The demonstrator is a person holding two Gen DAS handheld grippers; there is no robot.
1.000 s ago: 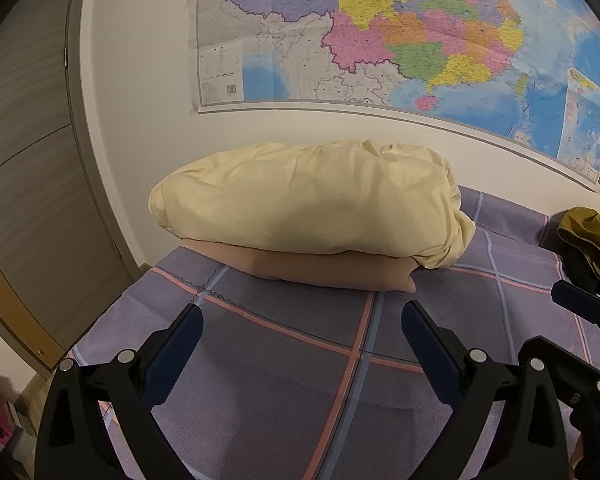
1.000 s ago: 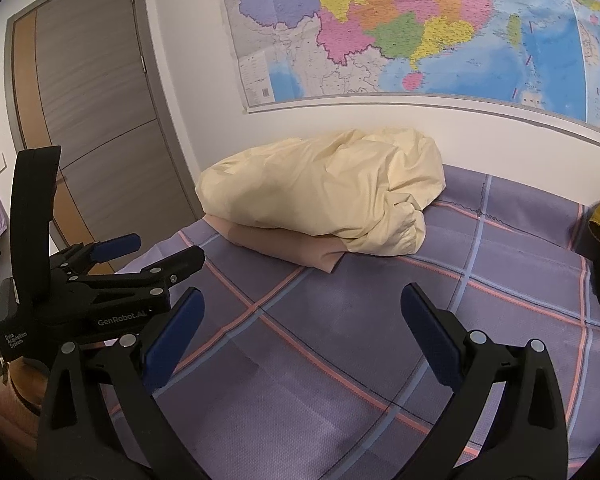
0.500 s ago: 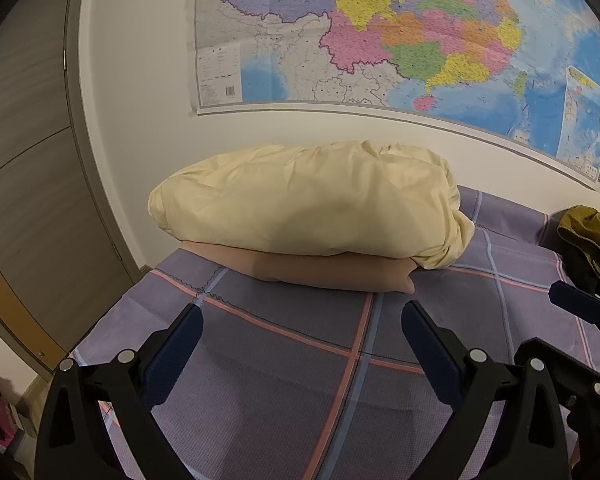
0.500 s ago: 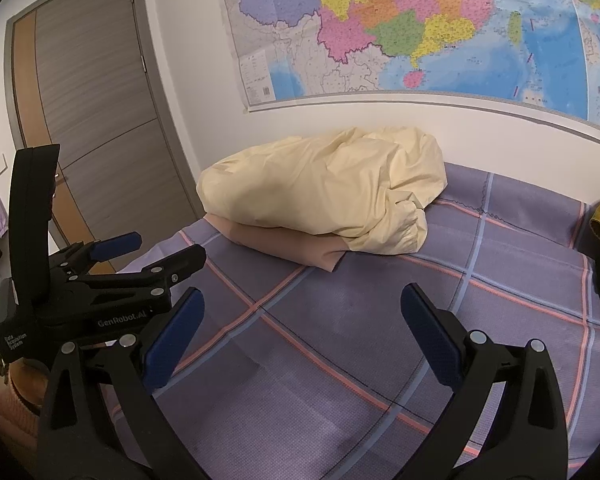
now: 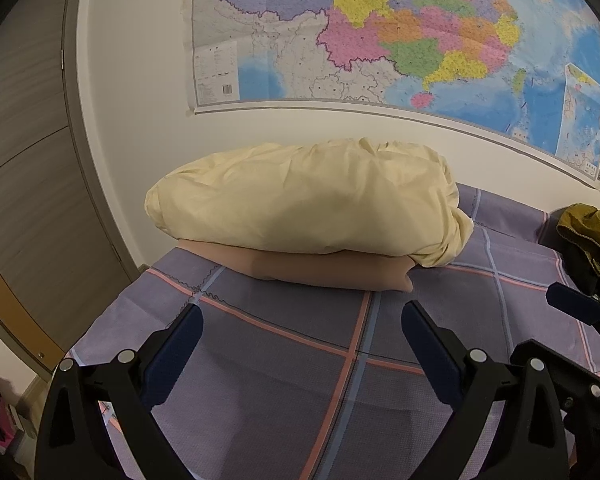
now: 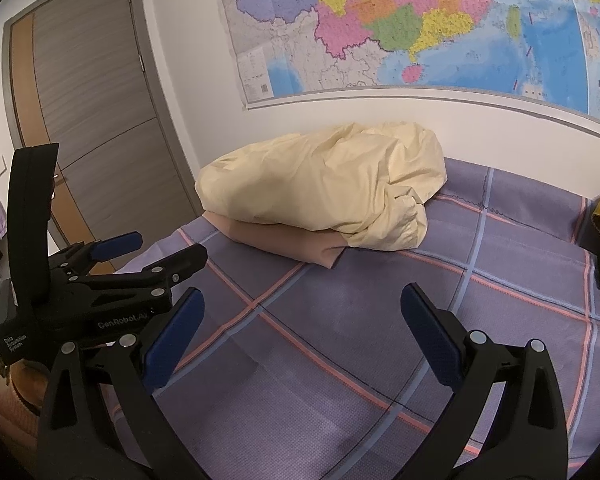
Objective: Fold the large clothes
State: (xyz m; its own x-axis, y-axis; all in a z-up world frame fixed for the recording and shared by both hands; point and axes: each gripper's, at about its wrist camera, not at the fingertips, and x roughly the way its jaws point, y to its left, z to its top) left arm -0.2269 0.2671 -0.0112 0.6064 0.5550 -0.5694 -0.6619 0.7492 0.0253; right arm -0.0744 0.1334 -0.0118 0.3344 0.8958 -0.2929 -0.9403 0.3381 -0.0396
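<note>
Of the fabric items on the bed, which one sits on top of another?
The pale yellow bundle by the wall; it rests on the folded peach fabric. The olive garment lies apart at the right.

A pale yellow duvet [image 5: 300, 200] lies on a peach pillow [image 5: 320, 272]. Beneath the pillow, the purple bedsheet [image 5: 284, 360] carries pink and blue checks. Above the pillow hangs a multicoloured map [image 5: 400, 32]; right of it, olive-green clothing [image 5: 588, 228].
</note>
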